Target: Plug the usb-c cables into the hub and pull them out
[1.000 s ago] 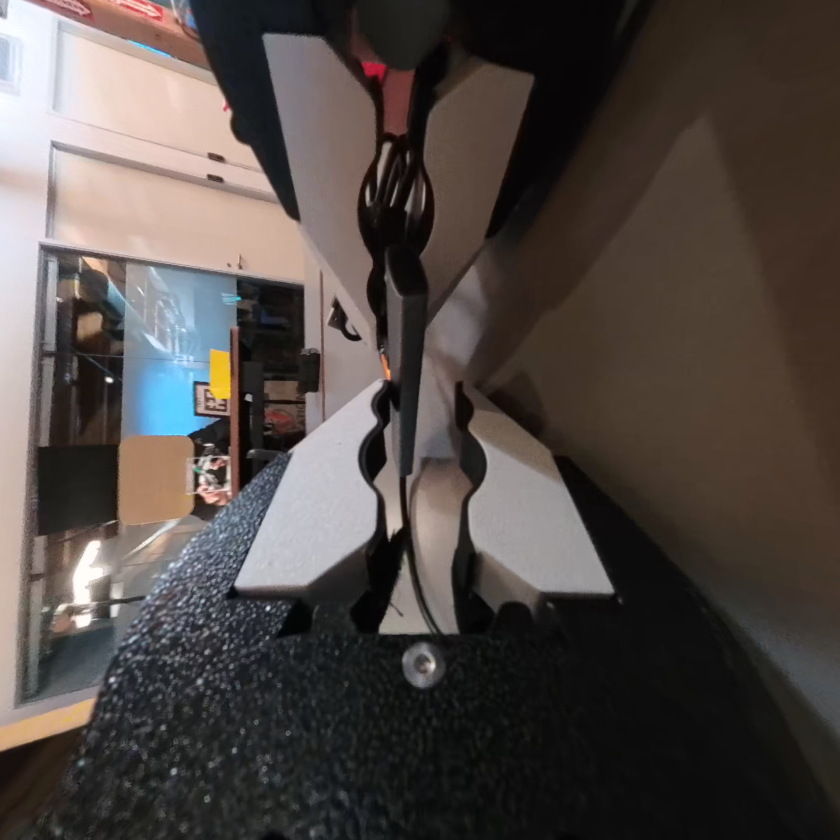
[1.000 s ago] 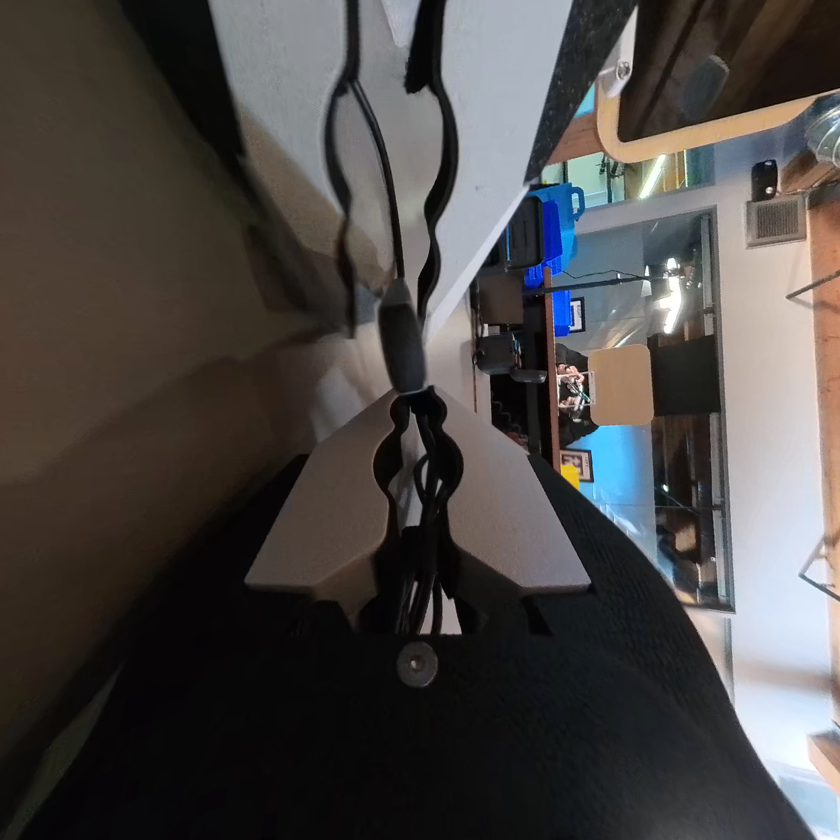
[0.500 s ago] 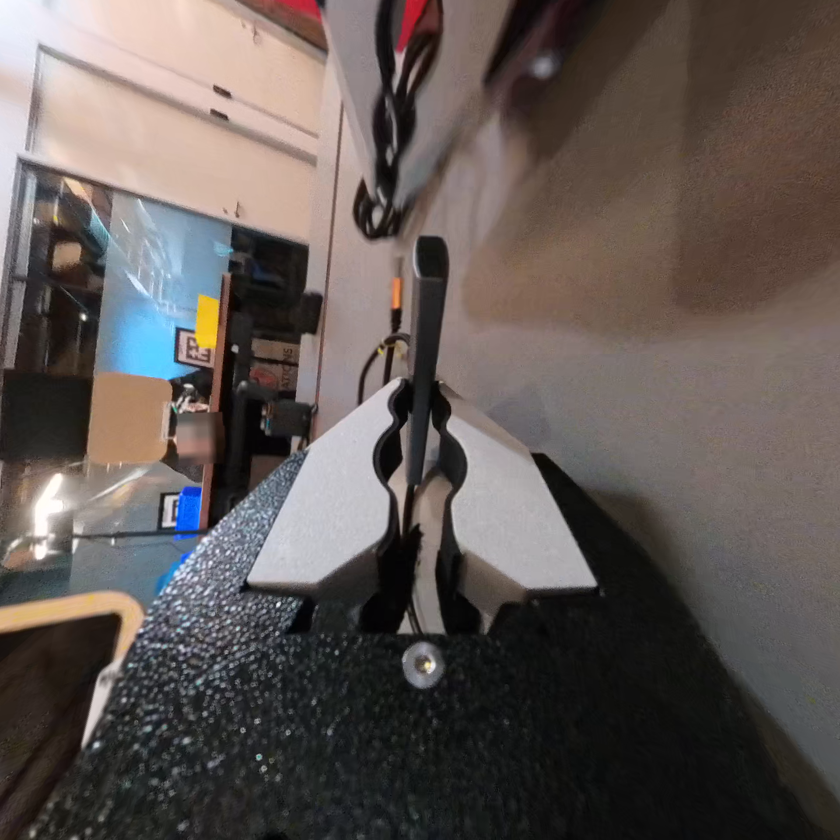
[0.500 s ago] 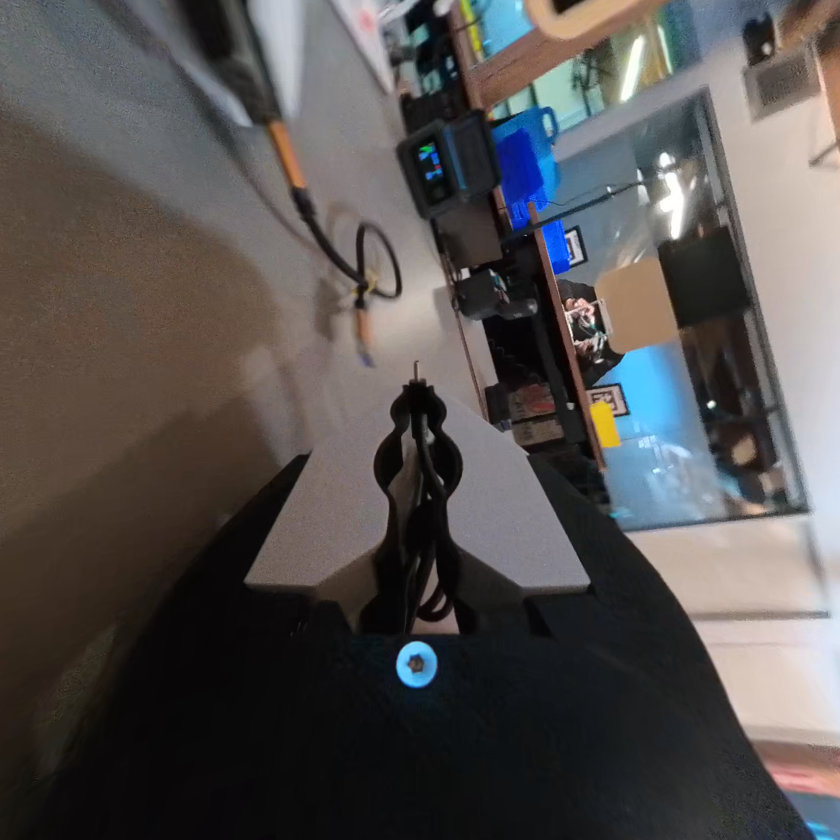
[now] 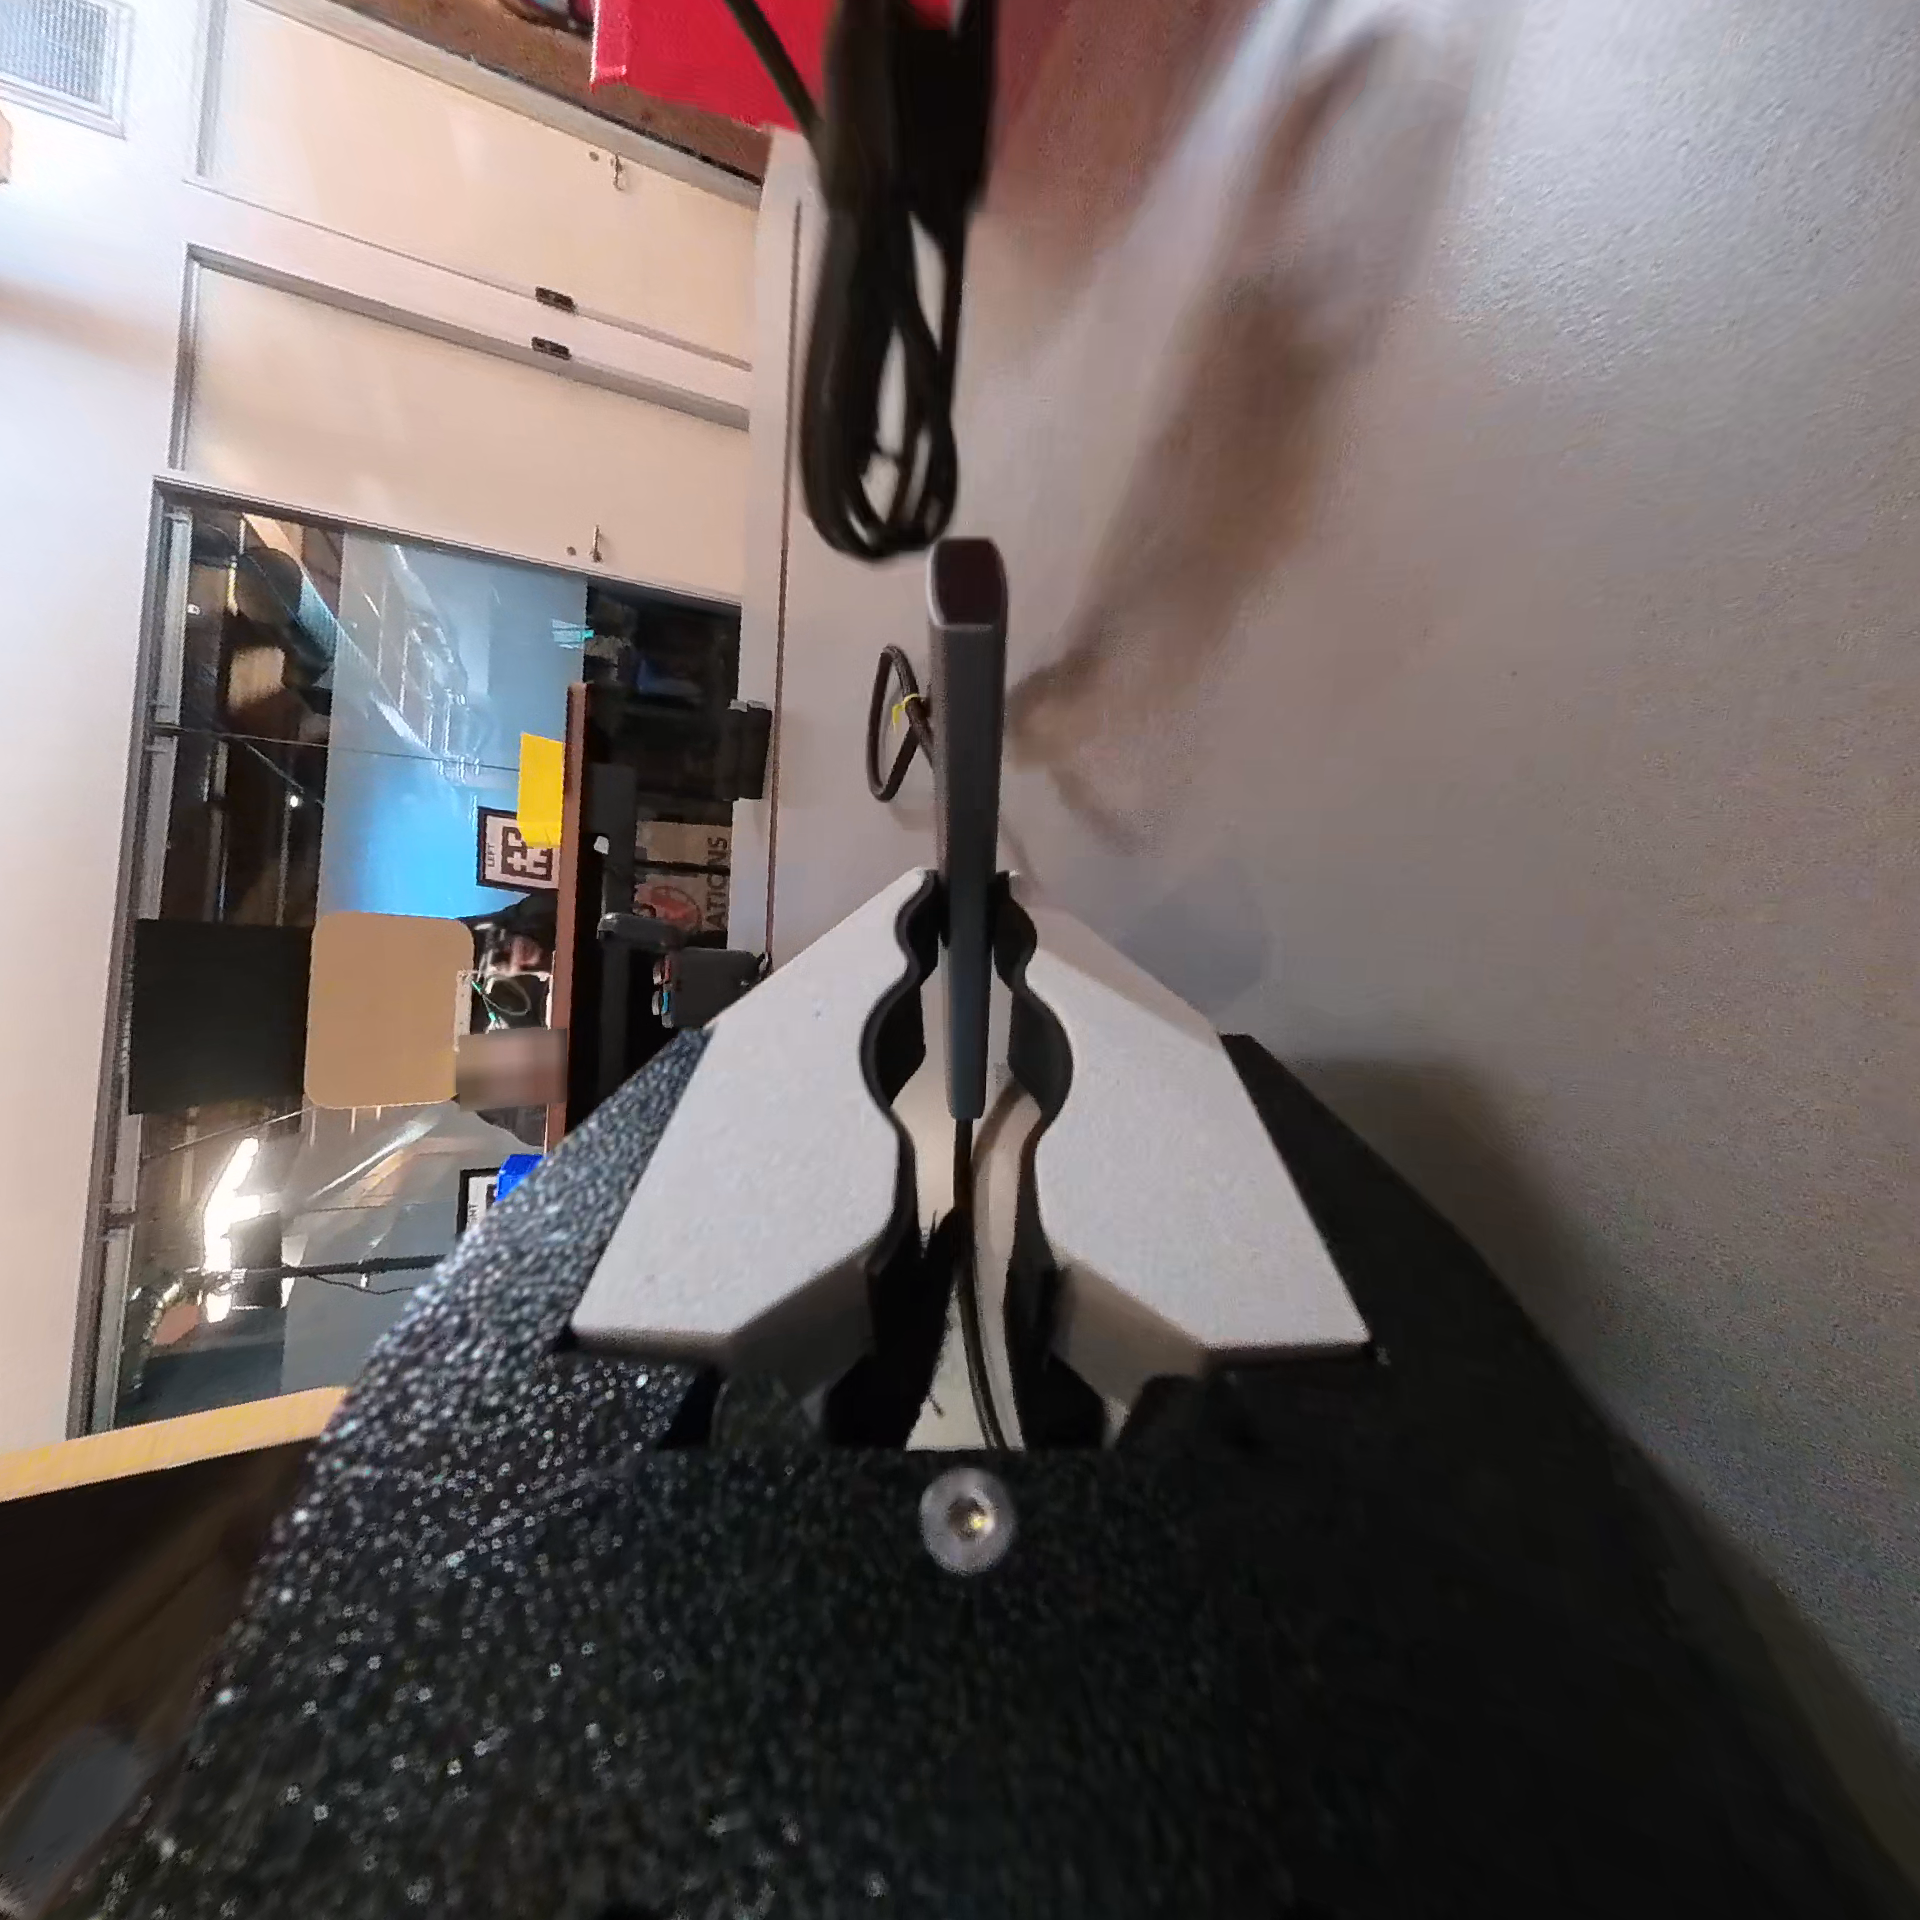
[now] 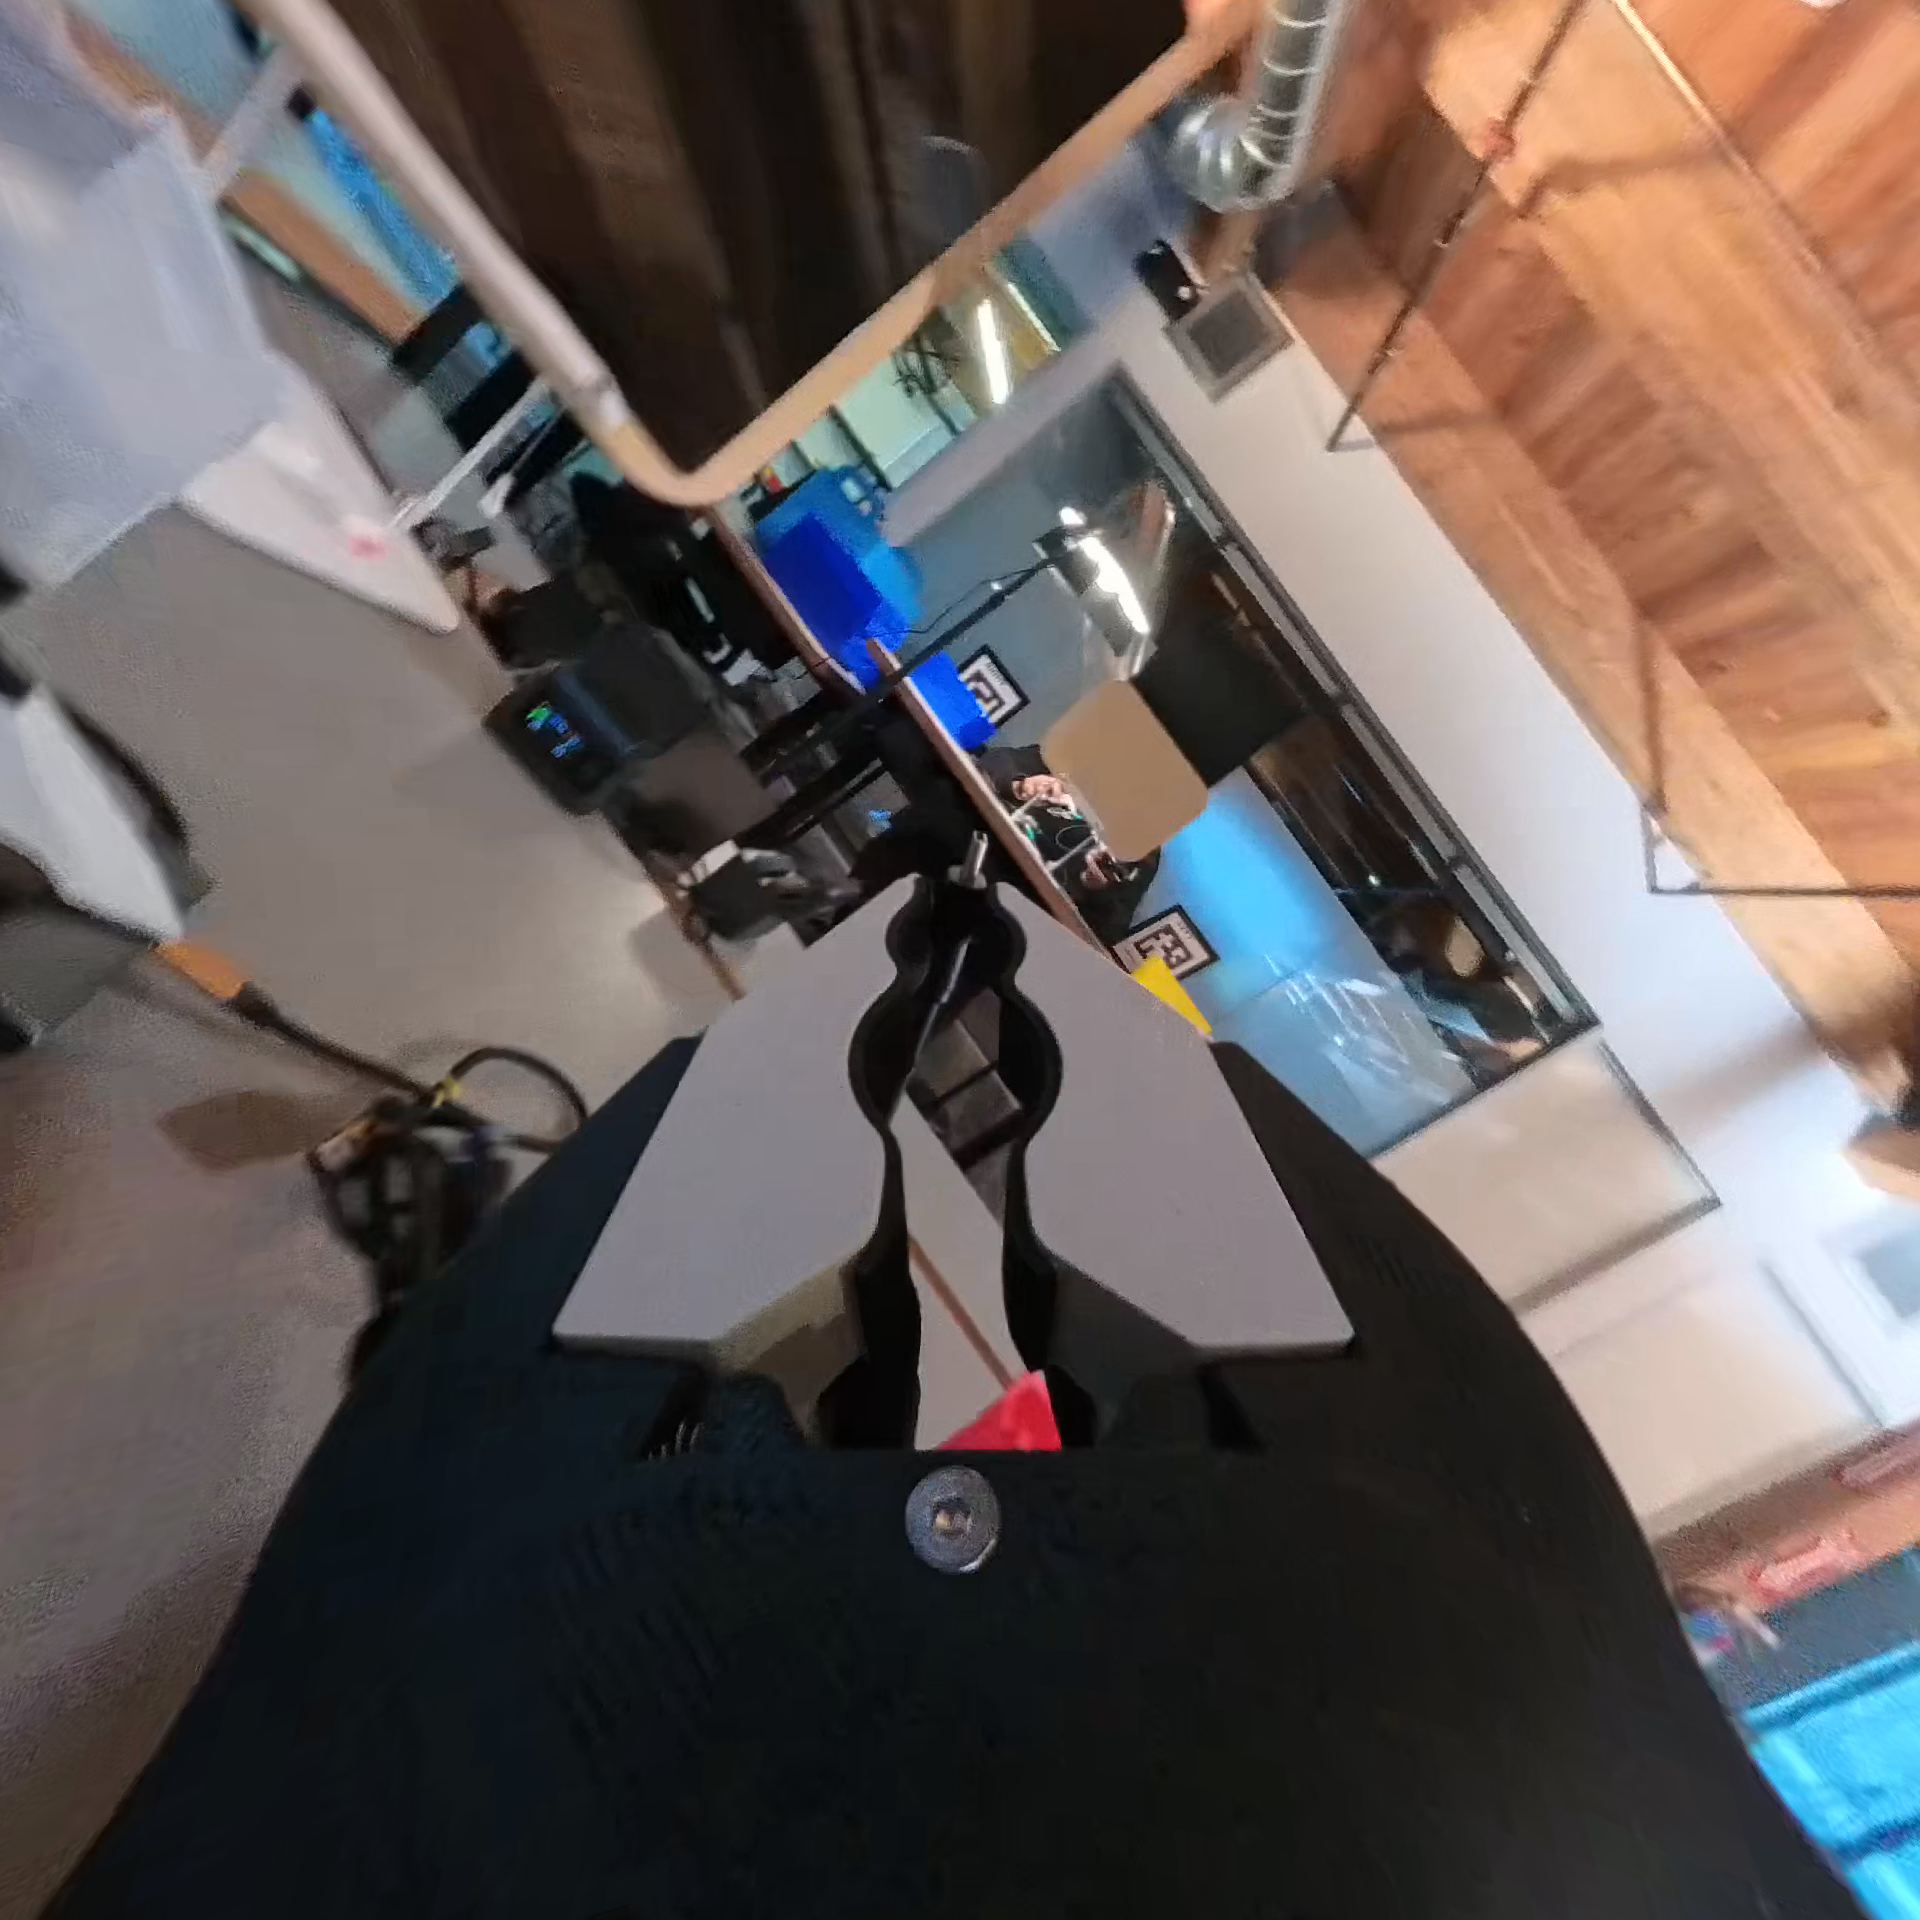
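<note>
Plainly, left gripper (image 5: pixel 968 904): jaws were pressed onto the hub (image 5: pixel 968 790), a slim grey bar pinched edge-on between the fingertips.
Hub position: it stood out past the tips along the fingers' line, its free end well clear of the jaws; its lower end sat back in the gap between the grey fingers (image 5: pixel 769 1132), where a thin black lead (image 5: pixel 971 1236) ran on toward the gripper body.
Right gripper (image 6: pixel 954 902): jaws were closed on a usb-c cable (image 6: pixel 951 971); its small metal plug (image 6: pixel 975 860) poked out just beyond the tips, tilted slightly right, and the black cord ran back between the pads.
Cable bundle (image 5: pixel 883 364): a dark looped coil hung blurred at the top of the left wrist view, just above the hub's free end, apart from it.
Counter (image 5: pixel 1558 727): a grey surface filled the right side of the left wrist view.
Second cable (image 6: pixel 457 1101): a black coil with an orange end (image 6: pixel 208 966) lay on the counter toward the left edge of the right wrist view, well apart from both jaws.
</note>
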### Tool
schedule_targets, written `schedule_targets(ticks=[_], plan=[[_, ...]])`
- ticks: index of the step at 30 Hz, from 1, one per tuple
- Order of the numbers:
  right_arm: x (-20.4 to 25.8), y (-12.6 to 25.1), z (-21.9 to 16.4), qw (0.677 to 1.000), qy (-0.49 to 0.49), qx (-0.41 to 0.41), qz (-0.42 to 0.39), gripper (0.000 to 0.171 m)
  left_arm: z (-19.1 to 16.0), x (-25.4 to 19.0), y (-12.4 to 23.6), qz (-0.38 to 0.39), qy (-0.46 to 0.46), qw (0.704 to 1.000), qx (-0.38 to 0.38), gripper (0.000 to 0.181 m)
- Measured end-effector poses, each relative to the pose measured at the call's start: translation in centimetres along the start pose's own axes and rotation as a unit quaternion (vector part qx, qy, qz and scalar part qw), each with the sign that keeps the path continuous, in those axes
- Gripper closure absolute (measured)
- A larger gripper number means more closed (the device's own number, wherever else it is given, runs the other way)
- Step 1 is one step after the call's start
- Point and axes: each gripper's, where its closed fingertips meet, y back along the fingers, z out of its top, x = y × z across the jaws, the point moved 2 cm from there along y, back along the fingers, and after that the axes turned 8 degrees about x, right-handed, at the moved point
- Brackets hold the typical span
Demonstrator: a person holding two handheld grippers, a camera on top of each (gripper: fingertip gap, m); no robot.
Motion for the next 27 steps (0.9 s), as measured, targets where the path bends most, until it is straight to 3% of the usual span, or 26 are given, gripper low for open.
schedule_targets(ticks=[7, 12, 15, 22, 25, 27], plan=[[-12.5, 7.1, 3.7, 0.998, -0.054, -0.006, -0.028, 0.167, 0.5, -0.4, 0.2, -0.009, -0.014, 1.0, -0.007, 0.174], [-16.0, 10.3, -0.4, 0.995, -0.025, 0.083, -0.043, 0.167, 0.8, -0.5, 0.1, -0.012, -0.023, 1.0, -0.007, 0.174], [-15.4, 11.1, -5.4, 0.988, -0.04, 0.144, -0.03, 0.167, 0.9, -0.6, 0.1, -0.014, -0.026, 1.0, -0.008, 0.174], [-11.7, 11.7, -15.6, 0.96, -0.173, 0.22, -0.002, 0.166, 1.7, -0.7, 0.2, -0.014, -0.031, 0.999, -0.02, 0.174], [-8.6, 11.3, -18.8, 0.934, -0.208, 0.281, 0.07, 0.165, 2.2, -0.9, 0.2, -0.015, -0.038, 0.999, -0.026, 0.174], [-6.3, 11.8, -20.0, 0.9, -0.235, 0.337, 0.149, 0.162, 2.4, -1.0, 0.2, -0.016, -0.045, 0.998, -0.027, 0.174]])
